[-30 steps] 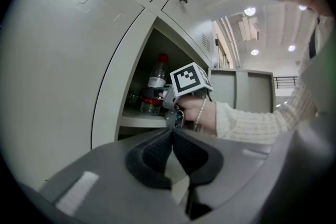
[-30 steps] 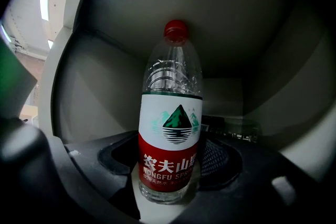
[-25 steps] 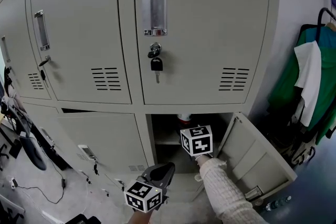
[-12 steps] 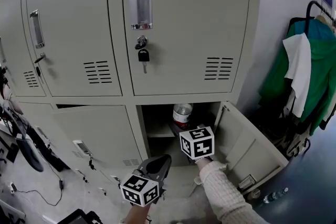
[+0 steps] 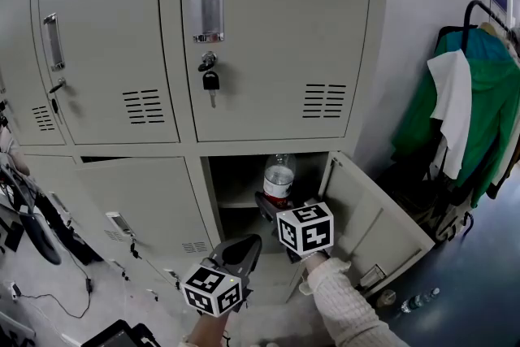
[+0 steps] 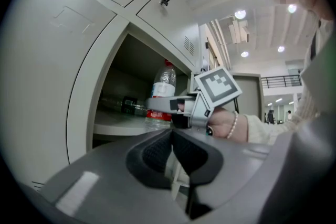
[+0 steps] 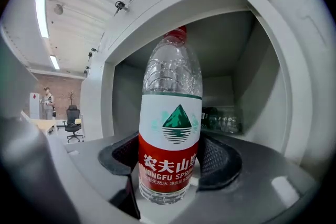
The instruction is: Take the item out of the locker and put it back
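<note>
A clear water bottle (image 7: 170,128) with a red cap and a red-and-white label stands upright at the mouth of the open lower locker (image 5: 236,183). My right gripper (image 7: 170,157) is shut on its red label band, a pad pressing each side. In the head view the bottle (image 5: 279,177) rises just beyond the right gripper's marker cube (image 5: 305,227). The left gripper view shows the right gripper (image 6: 163,104) holding the bottle (image 6: 160,97) above the locker shelf (image 6: 121,126). My left gripper (image 6: 172,134) is shut and empty, low and to the left (image 5: 246,246).
The locker door (image 5: 374,219) hangs open to the right. A second, dark bottle (image 7: 223,119) lies at the back of the shelf. A key (image 5: 210,81) hangs in the upper locker's lock. Clothes (image 5: 471,118) hang at right, a small bottle (image 5: 414,301) lies on the floor, cables (image 5: 32,232) at left.
The head view has swung so the lockers sit further left. More of the bottle now shows in the locker opening. Both grippers stay in much the same place.
</note>
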The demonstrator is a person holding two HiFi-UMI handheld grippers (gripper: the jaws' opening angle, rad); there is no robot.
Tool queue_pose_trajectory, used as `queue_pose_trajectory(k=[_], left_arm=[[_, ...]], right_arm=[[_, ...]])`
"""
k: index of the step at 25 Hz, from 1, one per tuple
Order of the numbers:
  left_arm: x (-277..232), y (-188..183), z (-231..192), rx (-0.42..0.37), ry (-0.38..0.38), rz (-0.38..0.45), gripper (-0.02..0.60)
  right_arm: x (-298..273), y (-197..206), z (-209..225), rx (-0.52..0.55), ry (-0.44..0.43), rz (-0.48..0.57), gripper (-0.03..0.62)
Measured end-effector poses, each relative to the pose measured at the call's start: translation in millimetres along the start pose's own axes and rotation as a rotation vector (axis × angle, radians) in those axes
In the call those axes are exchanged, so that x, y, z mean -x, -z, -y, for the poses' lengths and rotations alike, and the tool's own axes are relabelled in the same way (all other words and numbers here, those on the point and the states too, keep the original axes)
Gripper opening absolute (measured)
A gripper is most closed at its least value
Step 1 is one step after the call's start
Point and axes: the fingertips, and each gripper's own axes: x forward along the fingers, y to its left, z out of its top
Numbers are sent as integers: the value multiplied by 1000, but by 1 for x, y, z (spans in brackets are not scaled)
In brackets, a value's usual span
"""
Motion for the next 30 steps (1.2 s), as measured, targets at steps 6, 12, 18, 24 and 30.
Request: queue_pose_trajectory(k=[6, 12, 18, 24, 30], left_arm=[[6, 0, -4, 6, -34, 14, 8], [13, 10, -11, 4, -61, 3, 8], [17, 18, -11, 18, -64, 2, 8], [19, 23, -8, 6, -66, -20, 8], [23, 24, -3, 16, -61, -22, 8]], right_arm=[[16, 48, -9, -24, -17, -76, 313], [43, 75, -23, -28, -52, -97, 313], [80, 71, -36, -37, -81, -40, 313], [105, 64, -53, -43, -108, 22, 313], [116, 66, -58, -49, -137, 44, 313]])
